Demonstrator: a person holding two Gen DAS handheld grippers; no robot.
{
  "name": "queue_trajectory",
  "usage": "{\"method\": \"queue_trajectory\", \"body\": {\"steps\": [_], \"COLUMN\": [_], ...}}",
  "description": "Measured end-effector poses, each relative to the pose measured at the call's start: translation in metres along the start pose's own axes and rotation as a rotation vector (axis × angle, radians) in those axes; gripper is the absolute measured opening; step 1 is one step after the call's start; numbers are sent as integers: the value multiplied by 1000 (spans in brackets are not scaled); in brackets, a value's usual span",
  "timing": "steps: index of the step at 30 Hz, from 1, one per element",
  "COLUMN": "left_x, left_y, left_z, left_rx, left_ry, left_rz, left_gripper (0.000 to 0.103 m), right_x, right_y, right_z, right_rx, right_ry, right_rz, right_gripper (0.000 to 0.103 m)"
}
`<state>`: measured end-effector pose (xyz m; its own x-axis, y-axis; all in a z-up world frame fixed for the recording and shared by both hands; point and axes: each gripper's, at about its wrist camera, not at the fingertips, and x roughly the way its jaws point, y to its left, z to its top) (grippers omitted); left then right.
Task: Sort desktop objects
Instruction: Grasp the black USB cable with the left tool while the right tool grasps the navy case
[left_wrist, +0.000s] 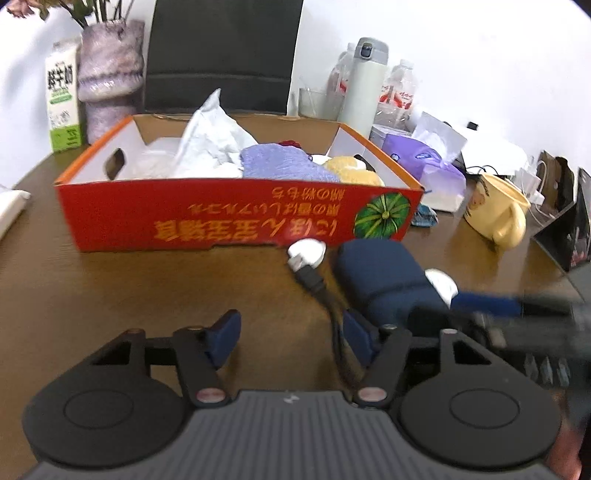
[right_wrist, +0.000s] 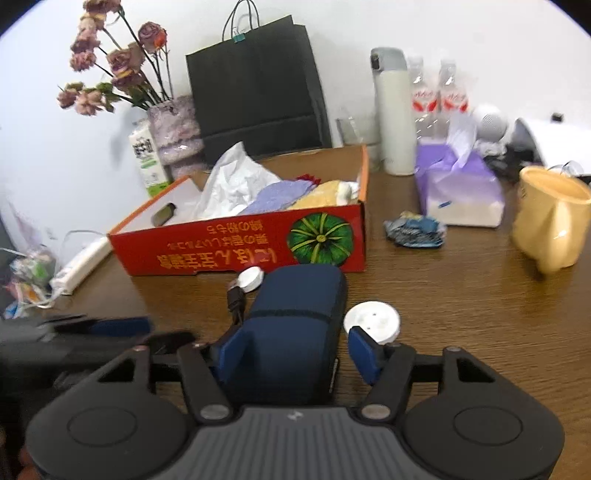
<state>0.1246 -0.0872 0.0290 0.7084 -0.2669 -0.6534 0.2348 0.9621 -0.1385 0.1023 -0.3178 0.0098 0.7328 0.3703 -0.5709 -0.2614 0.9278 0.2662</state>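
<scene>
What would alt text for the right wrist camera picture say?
An open right gripper straddles a navy pouch on a wooden desk, just before a red cardboard box of cloths and paper. A yellow mug and purple tissue pack sit to the right.

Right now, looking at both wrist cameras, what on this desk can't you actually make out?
- Red box contents: both views, crumpled white paper and the box wall cover what lies underneath.
- Right tongs: left wrist view, motion-blurred; right view shows them open around the navy pouch.
- Black cable: left wrist view, its end runs behind the tongs.
- Milk carton print: too small.
</scene>
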Motion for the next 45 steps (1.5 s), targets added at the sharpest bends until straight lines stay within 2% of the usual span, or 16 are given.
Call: {"method": "queue_trajectory", "body": {"steps": [5, 8, 10, 12, 15, 18, 20, 22, 23, 28, 32, 34, 36, 37, 38, 45], "left_x": [25, 31, 33, 30, 18, -4, -26, -46, -56, -87, -107, -111, -115, -116, -117, -120], "left_y": [-11, -22, -29, -29, -25, -17, -2, 12, 22, 48, 55, 56, 59, 61, 63, 75], "left_z": [7, 7, 5, 4, -4, -22, -34, -45, -51, -60, -62, -62, -64, -65, -67, -70], "left_rx": [18, 47, 88, 88, 98, 113, 79, 53, 31, -42, -56, -46, -53, -63, -69, -84], "left_ry": [11, 2, -10, -13, -13, -30, -45, -66, -83, -156, -226, -237, -243, -237, -236, -245], "left_rz": [51, 89, 129, 125, 135, 142, 123, 137, 136, 124, 87, 85, 86, 82, 80, 85], "left_gripper": [63, 61, 50, 26, 19, 15, 15, 14, 14, 14, 13, 13, 13, 13, 1, 1], "right_x": [0, -2, -2, -2, -3, -2, -1, 4, 8, 31, 48, 48, 40, 35, 29, -29], "right_y": [-4, 1, 1, 0, 4, 11, 13, 16, 18, 33, 42, 47, 51, 52, 54, 56], "right_z": [-7, -7, -8, -9, -11, -13, -14, -12, -10, 4, 12, 10, 3, 0, -4, -31], "right_rx": [19, -20, -19, -9, -37, -76, -82, -71, -71, -36, 11, 19, 22, 28, 22, 25], "right_ry": [-8, -28, -30, -30, -31, -25, -3, 29, 45, 112, 142, 123, 105, 104, 109, 221], "right_rz": [23, -51, -57, -47, -41, -23, 29, 47, 39, -22, -98, -109, -95, -84, -73, -7], "right_gripper": [66, 67, 67, 68, 69, 72, 76, 82, 88, 91, 100, 95, 78, 75, 71, 72]}}
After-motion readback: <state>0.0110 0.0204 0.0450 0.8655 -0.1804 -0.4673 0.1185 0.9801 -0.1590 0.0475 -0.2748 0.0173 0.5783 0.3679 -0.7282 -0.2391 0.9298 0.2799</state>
